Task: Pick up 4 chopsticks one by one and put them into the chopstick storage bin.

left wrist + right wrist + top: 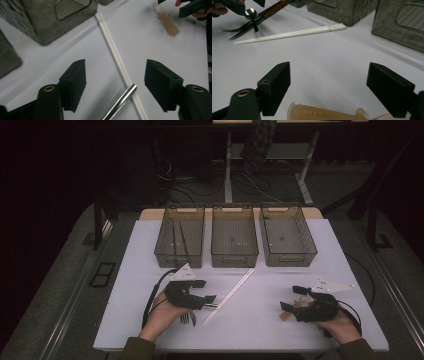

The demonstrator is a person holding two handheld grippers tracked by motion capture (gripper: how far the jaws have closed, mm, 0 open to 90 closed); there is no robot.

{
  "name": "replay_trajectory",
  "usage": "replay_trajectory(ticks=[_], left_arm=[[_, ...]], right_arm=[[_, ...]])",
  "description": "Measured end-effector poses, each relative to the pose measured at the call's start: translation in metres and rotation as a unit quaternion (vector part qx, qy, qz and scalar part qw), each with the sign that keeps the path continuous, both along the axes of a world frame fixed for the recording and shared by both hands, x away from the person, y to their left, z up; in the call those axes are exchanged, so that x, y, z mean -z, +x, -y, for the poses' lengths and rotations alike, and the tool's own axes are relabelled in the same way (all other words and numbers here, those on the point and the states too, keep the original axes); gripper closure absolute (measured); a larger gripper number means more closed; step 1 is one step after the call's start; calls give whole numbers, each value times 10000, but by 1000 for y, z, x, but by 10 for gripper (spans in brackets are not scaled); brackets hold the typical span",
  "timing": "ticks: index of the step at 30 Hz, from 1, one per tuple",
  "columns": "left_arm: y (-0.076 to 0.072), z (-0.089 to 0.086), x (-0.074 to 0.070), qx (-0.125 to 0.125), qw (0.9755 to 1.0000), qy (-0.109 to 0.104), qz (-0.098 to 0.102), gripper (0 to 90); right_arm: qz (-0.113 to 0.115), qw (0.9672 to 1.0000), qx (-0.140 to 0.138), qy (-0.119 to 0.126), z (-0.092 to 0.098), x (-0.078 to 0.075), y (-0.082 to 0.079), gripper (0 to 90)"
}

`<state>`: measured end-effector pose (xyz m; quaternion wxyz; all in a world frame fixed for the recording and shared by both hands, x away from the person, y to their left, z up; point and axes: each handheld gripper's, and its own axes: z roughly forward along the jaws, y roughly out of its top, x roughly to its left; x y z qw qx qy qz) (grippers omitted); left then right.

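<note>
Nearest me, in the high view, my left hand-held gripper [206,291] rests low on the white table [130,320], jaws spread apart and grasping nothing; in the left gripper view they flank a shiny metal handle [121,101] that lies across the pair of white chopsticks [117,58]. A fork [185,319] lies just beside that hand. My right hand-held gripper [291,297] sits near the table's right front, likewise released; in the right gripper view its jaws stand wide on either side of a translucent amber handle [324,113] at the bottom edge, not touching it as far as I can tell. The same amber piece [168,23] appears in the left gripper view, joined to a clear rounded end. Mid-table, the white chopsticks [230,295] run diagonally from near the left hand toward the bins. Farthest away, three smoky translucent bins stand in a row: the left bin [162,251] holds dark chopsticks [179,239], while I see no contents in the middle bin [235,257] or the right bin [287,259]
</note>
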<state>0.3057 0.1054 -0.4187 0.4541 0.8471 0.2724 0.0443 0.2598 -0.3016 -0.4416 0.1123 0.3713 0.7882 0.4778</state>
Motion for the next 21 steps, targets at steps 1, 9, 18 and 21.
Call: replay_trajectory(ticks=[1, 9, 18, 21], left_arm=[[2, 3, 0, 1, 10000, 5, -20, 389], [20, 29, 3, -16, 9996, 180, -232, 567], [32, 57, 12, 48, 9981, 507, -346, 697], [35, 63, 16, 109, 9975, 549, -421, 723]], right_arm=[[-1, 10000, 7, 16, 1, 0, 0, 190], [10, 10000, 2, 27, -1, 0, 0, 190], [20, 10000, 57, 42, 1, -1, 1, 190], [34, 10000, 66, 61, 1, -1, 1, 191]])
